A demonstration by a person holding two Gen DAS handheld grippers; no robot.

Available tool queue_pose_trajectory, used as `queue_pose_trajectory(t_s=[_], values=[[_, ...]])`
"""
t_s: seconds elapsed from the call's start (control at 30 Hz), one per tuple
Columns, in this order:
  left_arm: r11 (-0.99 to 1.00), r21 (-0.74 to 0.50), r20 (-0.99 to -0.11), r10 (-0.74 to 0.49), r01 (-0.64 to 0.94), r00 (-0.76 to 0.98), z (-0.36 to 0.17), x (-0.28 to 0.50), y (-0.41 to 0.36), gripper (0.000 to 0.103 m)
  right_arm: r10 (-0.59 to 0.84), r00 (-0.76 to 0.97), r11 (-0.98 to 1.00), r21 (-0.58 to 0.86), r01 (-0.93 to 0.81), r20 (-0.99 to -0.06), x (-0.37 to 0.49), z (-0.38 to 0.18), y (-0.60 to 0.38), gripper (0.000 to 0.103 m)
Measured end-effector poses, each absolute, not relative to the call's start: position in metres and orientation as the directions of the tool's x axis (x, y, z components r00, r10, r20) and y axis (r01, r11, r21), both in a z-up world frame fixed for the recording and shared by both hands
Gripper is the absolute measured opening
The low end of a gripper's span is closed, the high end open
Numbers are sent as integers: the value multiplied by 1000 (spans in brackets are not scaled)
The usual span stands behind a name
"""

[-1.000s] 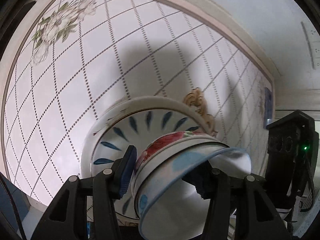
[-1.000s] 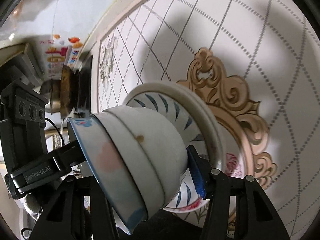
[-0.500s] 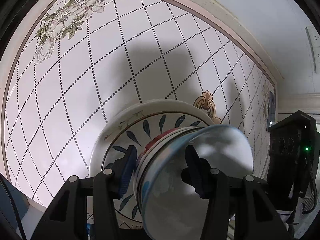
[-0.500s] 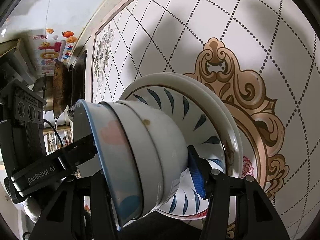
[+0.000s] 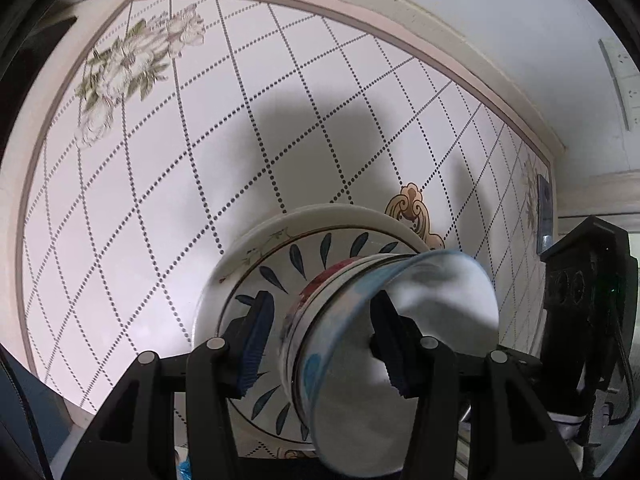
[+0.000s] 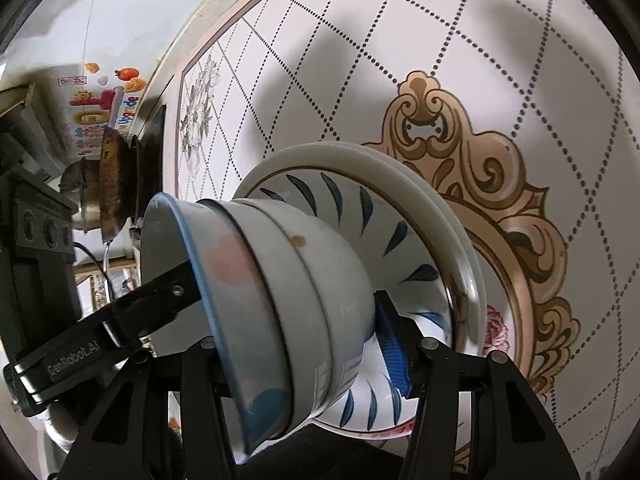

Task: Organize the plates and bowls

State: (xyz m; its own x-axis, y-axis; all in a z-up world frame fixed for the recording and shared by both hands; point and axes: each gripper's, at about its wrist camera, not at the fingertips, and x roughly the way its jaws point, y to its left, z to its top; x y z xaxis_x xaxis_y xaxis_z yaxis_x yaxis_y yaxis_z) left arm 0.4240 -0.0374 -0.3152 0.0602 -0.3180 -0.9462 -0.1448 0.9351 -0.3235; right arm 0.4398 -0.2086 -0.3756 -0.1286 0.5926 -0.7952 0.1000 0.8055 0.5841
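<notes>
Dotted-lattice tabletop (image 5: pixel 168 200) fills both views; at lower centre, left gripper (image 5: pixel 320 344) and right gripper (image 6: pixel 296 344) pinch stacked bowls (image 6: pixel 280 312) over leaf-painted plates (image 6: pixel 360 208), best lowered level, together.

A home kitchen: a patterned table (image 5: pixel 168 168) holds stacked plates (image 6: pixel 448 216) and nested bowls (image 6: pixel 304 280), with pans (image 6: pixel 108 184) beside a stickered wall (image 6: pixel 100 100).
</notes>
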Motion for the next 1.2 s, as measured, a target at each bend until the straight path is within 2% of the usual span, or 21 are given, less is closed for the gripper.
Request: queue_pose_trajectory(t_s=[0.27,0.47,0.63,0.83,0.9,1.07,1.17,1.2], values=[[957,-272,-958,-260,-96,123,-289,413,-38,47,567,-50,824,564,60,-822,439,-341,-221,56],[970,-232,-960,-215,-77,182,-265,395,-34,47,495,40,869,495,-7,-868,426,-301,-226,56],[983,-175,-946,-150,-62,287,-231,372,-22,49,398,140,917,394,-51,-907,399,-258,-227,68],[989,-147,-906,-131,-10,403,-189,334,-1,51,307,292,950,310,-39,-906,352,-204,-217,79],[991,-133,-890,-130,22,436,-176,318,5,64,285,331,956,291,-34,-899,333,-187,-210,87],[992,-97,-855,-124,81,504,-152,277,13,89,219,421,971,237,-10,-880,285,-151,-191,94],[992,-89,-838,-120,84,532,-140,256,18,98,173,471,979,203,13,-865,256,-130,-182,96],[993,-88,-831,-117,79,544,-137,250,20,98,164,480,980,196,17,-862,248,-125,-181,97]])
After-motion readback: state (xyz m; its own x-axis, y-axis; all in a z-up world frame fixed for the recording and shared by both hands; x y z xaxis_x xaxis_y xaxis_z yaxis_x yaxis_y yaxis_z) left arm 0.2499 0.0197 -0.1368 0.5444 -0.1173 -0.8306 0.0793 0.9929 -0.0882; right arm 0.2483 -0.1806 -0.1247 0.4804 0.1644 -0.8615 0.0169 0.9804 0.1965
